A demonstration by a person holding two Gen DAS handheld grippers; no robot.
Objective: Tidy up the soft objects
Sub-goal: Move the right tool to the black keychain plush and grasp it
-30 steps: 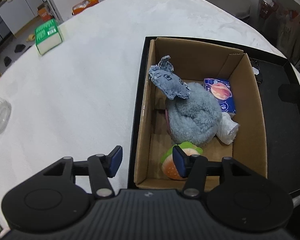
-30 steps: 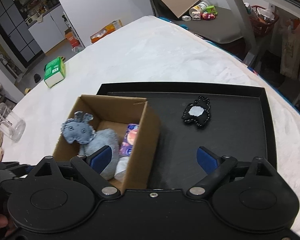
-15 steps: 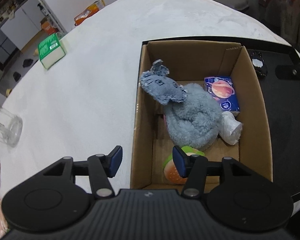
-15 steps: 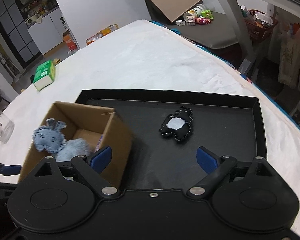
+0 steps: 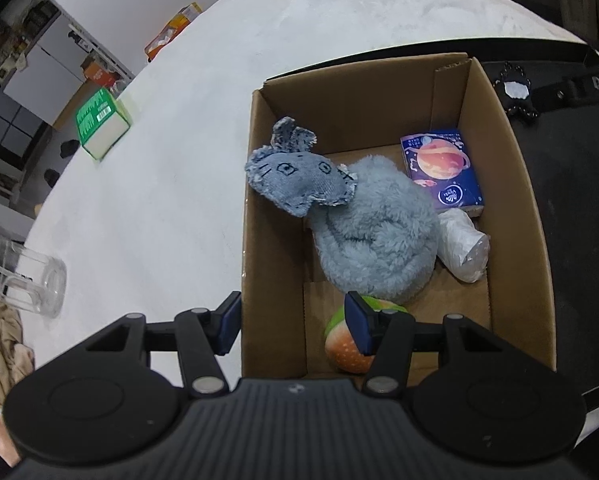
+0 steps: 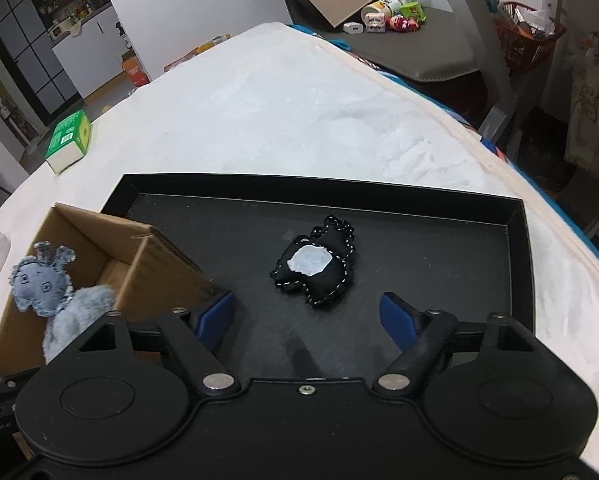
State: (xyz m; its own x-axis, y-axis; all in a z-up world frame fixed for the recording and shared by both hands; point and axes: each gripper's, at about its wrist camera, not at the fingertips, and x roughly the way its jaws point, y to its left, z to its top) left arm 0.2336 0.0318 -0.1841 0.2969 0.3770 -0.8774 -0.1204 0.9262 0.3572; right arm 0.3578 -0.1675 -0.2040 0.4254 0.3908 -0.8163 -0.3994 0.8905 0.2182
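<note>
A cardboard box [image 5: 515,216] stands at the left end of a black tray [image 6: 451,240]. In it lie a grey-blue plush mouse [image 5: 363,232], a blue planet-print tissue pack [image 5: 441,168], a white wrapped bundle [image 5: 465,248] and an orange-and-green plush [image 5: 345,346]. A small black plush with a white patch [image 6: 315,266] lies on the tray, right of the box [image 6: 139,264]. My left gripper [image 5: 293,326] is open, straddling the box's near-left wall. My right gripper [image 6: 309,316] is open, just short of the black plush.
A green box [image 5: 99,122] and a clear glass mug [image 5: 23,280] sit on the white tabletop [image 5: 171,184] to the left. The green box also shows in the right wrist view [image 6: 68,141]. A grey chair with small toys [image 6: 403,24] stands beyond the table.
My right gripper has swung right from over the box to face the black plush. My left gripper has shifted slightly right along the box. Both stay open.
</note>
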